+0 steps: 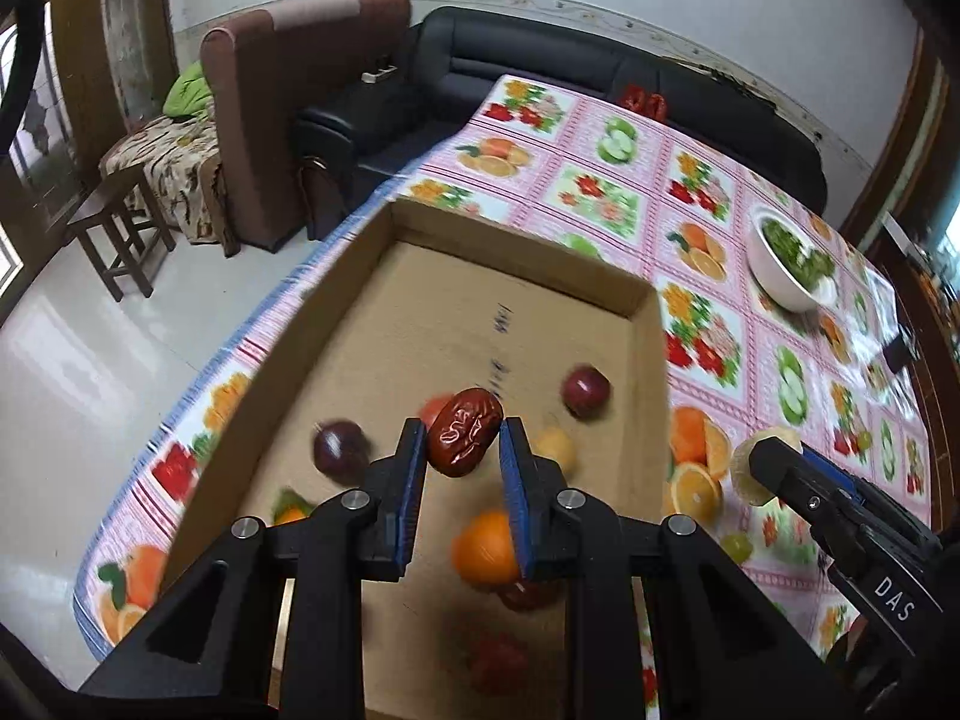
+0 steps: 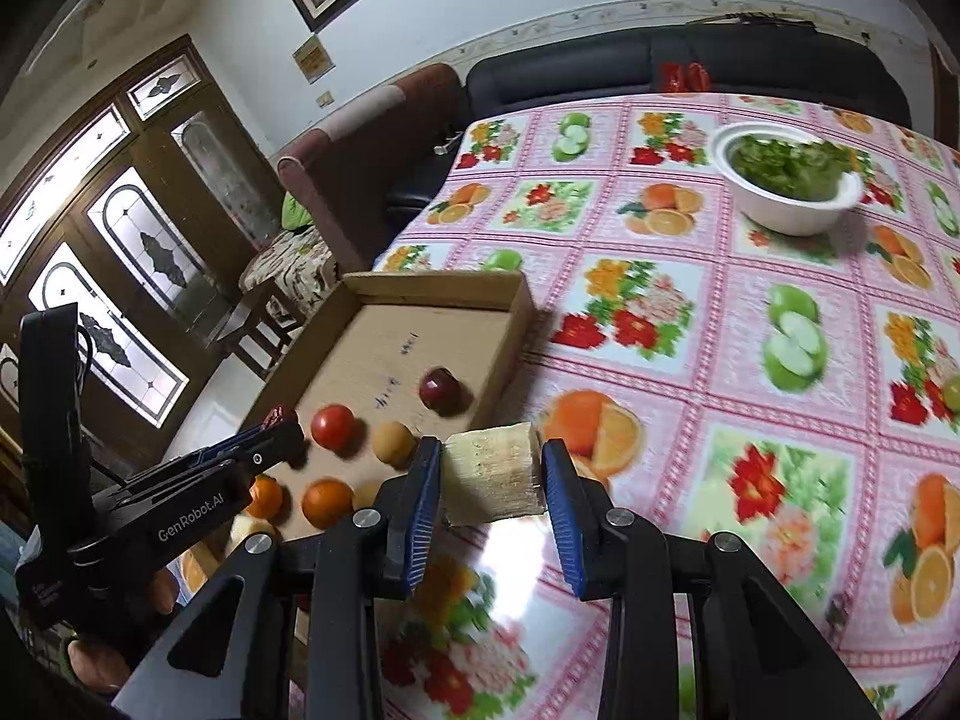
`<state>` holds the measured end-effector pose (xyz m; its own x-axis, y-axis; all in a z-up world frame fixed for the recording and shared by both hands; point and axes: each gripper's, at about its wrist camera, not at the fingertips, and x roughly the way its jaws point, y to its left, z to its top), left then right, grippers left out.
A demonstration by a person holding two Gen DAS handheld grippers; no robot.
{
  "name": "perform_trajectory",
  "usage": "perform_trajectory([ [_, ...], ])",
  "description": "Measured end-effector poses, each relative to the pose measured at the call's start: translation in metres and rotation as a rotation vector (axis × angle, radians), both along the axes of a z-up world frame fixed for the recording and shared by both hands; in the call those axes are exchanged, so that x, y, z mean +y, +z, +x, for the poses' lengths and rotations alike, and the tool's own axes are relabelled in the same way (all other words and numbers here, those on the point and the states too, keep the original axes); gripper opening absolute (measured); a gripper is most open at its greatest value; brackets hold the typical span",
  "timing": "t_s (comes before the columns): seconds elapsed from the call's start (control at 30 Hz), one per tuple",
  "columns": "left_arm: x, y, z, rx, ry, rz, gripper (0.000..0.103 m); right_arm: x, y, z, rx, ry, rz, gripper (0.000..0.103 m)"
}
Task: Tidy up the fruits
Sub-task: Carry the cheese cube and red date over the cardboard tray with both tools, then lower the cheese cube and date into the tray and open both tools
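Two oranges [image 2: 327, 501], one tomato [image 2: 333, 426], one cardboard tray [image 2: 516, 300].

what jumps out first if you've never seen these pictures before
The loud pink fruit-print tablecloth fills both views. On it, near the table's edge, sits a shallow cardboard tray of small round fruits. Over the tray the left gripper pinches a wrinkled red date, while beside the tray the right gripper holds a pale cut chunk; a white bowl of greens stands farther back.

You had one cardboard box [image 2: 510, 324], one white bowl [image 2: 786, 213], one red date [image 1: 465, 432], one pale cut chunk [image 2: 495, 477] and two grippers.
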<state>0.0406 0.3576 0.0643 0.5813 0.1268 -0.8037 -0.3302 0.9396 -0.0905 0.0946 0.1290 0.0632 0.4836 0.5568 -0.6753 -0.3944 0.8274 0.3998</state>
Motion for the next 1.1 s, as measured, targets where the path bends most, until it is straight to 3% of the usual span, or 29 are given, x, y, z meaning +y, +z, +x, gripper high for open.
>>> perform_trajectory([
  [0.37,0.040,-0.013,0.049,0.062,0.075,-0.054,0.022,0.065,-0.009,0.063,0.040,0.029,0.002,0.034],
  [0.8,0.046,-0.051,0.081,0.206,0.111,-0.023,0.023,0.113,-0.041,0.097,0.039,0.076,-0.182,0.034],
  [0.97,0.044,-0.052,0.082,0.217,0.124,-0.005,0.023,0.117,-0.046,0.099,0.037,0.095,-0.204,0.035],
  [1.0,0.044,-0.052,0.081,0.216,0.125,-0.009,0.024,0.117,-0.046,0.099,0.039,0.096,-0.203,0.035],
  [1.1,0.048,-0.050,0.077,0.210,0.128,-0.046,0.045,0.115,-0.045,0.098,0.046,0.097,-0.190,0.038],
])
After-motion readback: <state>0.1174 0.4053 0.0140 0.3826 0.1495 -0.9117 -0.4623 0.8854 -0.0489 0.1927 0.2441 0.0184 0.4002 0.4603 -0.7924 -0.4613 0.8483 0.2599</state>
